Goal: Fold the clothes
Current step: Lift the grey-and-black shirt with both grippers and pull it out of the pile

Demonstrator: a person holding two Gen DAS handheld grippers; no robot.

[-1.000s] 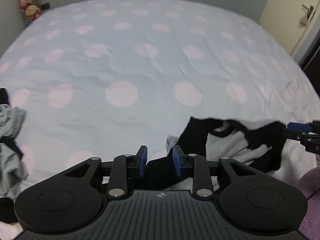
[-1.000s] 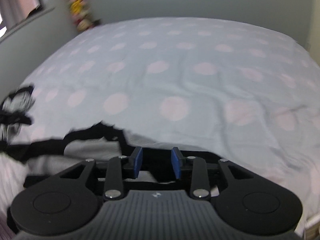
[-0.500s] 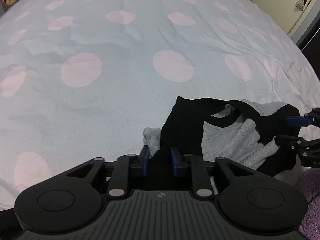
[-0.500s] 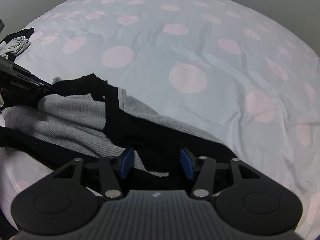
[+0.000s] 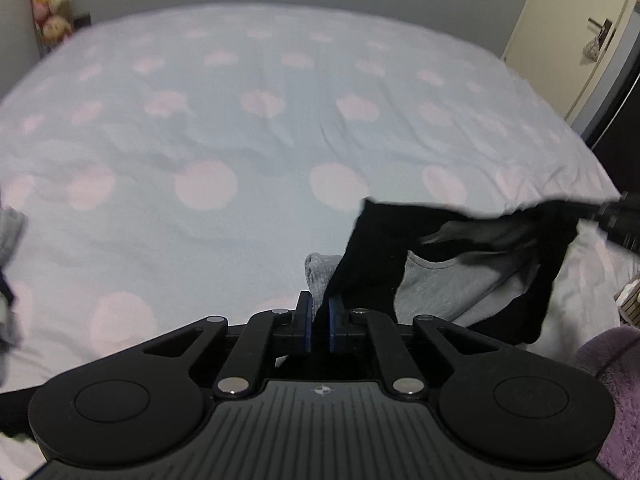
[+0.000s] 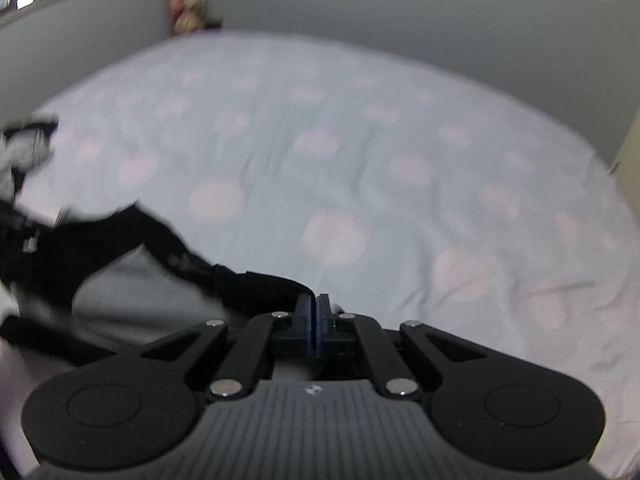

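Note:
A black-and-grey garment (image 5: 376, 248) hangs stretched over the near edge of the bed. In the left wrist view my left gripper (image 5: 318, 314) has its jaws closing to a narrow gap, with the garment's grey and black edge pinched between the blue pads. The cloth runs right to my right gripper (image 5: 618, 220), blurred at the frame edge. In the right wrist view my right gripper (image 6: 317, 314) has its pads pressed together on a black strap of the garment (image 6: 256, 280), which trails left over its grey panel (image 6: 132, 292).
The bed sheet (image 5: 200, 136), pale blue with pink dots, fills both views. A pile of grey and black clothes (image 6: 24, 148) lies at the bed's left edge. A purple fuzzy cloth (image 5: 608, 380) is near right; a door (image 5: 580, 40) stands behind.
Both grippers closed on the garment; the right opened wide first, then snapped shut on the strap. Both dipped close to the bed, then pulled back up, and the garment is now stretched between them.

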